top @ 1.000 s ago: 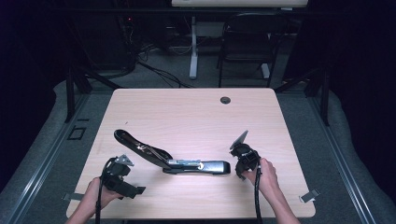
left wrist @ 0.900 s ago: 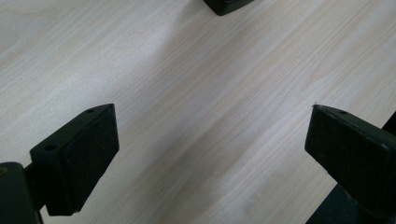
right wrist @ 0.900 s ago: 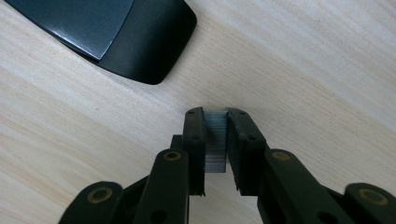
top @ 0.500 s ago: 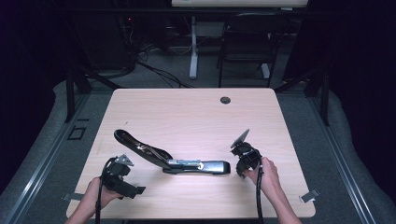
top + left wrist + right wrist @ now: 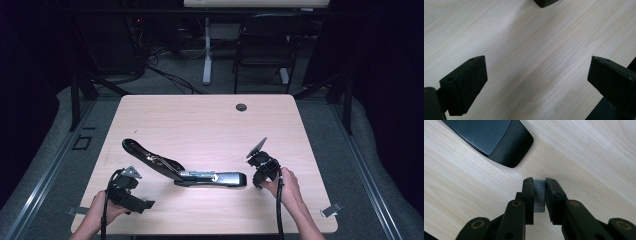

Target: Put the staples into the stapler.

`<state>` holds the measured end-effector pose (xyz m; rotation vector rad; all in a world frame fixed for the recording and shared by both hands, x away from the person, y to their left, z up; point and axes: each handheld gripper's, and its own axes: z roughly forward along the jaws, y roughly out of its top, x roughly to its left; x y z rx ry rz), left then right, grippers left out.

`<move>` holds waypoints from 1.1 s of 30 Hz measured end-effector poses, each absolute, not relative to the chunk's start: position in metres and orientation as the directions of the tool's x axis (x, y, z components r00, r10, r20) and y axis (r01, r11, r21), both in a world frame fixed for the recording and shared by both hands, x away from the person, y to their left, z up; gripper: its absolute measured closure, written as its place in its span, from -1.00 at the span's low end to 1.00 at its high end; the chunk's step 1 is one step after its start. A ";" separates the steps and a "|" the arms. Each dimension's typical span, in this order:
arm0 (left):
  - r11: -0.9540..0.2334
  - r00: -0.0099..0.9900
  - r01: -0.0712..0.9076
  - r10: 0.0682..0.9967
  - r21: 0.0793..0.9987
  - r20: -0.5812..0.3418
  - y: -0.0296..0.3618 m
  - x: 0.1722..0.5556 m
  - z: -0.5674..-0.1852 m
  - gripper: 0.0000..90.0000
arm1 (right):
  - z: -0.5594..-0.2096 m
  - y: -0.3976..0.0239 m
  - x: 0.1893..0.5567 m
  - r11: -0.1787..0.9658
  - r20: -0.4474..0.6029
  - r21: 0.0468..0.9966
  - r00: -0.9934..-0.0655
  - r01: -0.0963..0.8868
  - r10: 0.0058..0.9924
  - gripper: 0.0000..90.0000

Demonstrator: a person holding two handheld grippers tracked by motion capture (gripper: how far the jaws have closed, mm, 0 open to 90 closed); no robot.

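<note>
The person's forearms come in over the near edge of the desk (image 5: 210,117). The left hand (image 5: 102,212) sits at the near left corner, holding the left gripper (image 5: 131,196) low over the wood, its jaws pointing toward the right and standing wide apart with bare desk between them. The right hand (image 5: 286,186) rests nearer the right edge, holding the right gripper (image 5: 261,167) tilted up and away from the person; its jaws are clamped on a small grey block (image 5: 539,195), pads pressing both sides.
</note>
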<state>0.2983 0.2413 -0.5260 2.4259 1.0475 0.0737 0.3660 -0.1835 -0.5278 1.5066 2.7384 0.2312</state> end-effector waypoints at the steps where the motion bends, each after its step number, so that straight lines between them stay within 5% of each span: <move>1: -0.585 0.704 0.670 0.696 0.458 -0.141 0.241 0.298 -0.526 -0.94 | -0.526 -0.184 0.367 0.543 0.057 0.123 -0.552 0.831 0.832 0.74; 2: -0.585 0.704 0.670 0.696 0.458 -0.142 0.241 0.299 -0.526 -0.95 | -0.528 -0.183 0.364 0.525 0.068 0.164 -0.541 0.835 0.839 0.74; 3: -0.585 0.704 0.670 0.695 0.458 -0.143 0.241 0.298 -0.526 -0.95 | -0.520 -0.185 0.368 0.597 0.043 0.081 -0.601 0.798 0.798 0.74; 4: -0.585 0.704 0.670 0.696 0.458 -0.142 0.241 0.298 -0.526 -0.95 | -0.527 -0.182 0.361 0.521 0.067 0.187 -0.540 0.833 0.839 0.74; 6: -0.585 0.703 0.671 0.697 0.456 -0.139 0.241 0.298 -0.526 -0.97 | -0.525 -0.181 0.360 0.541 0.073 0.197 -0.563 0.817 0.823 0.74; 13: -0.581 0.699 0.676 0.701 0.454 -0.143 0.241 0.299 -0.527 -0.99 | -0.518 -0.171 0.365 0.631 0.041 0.147 -0.642 0.762 0.766 0.74; 33: -0.559 0.685 0.682 0.714 0.471 -0.145 0.246 0.300 -0.526 -1.00 | -0.508 -0.165 0.374 0.711 0.021 0.227 -0.733 0.665 0.679 0.74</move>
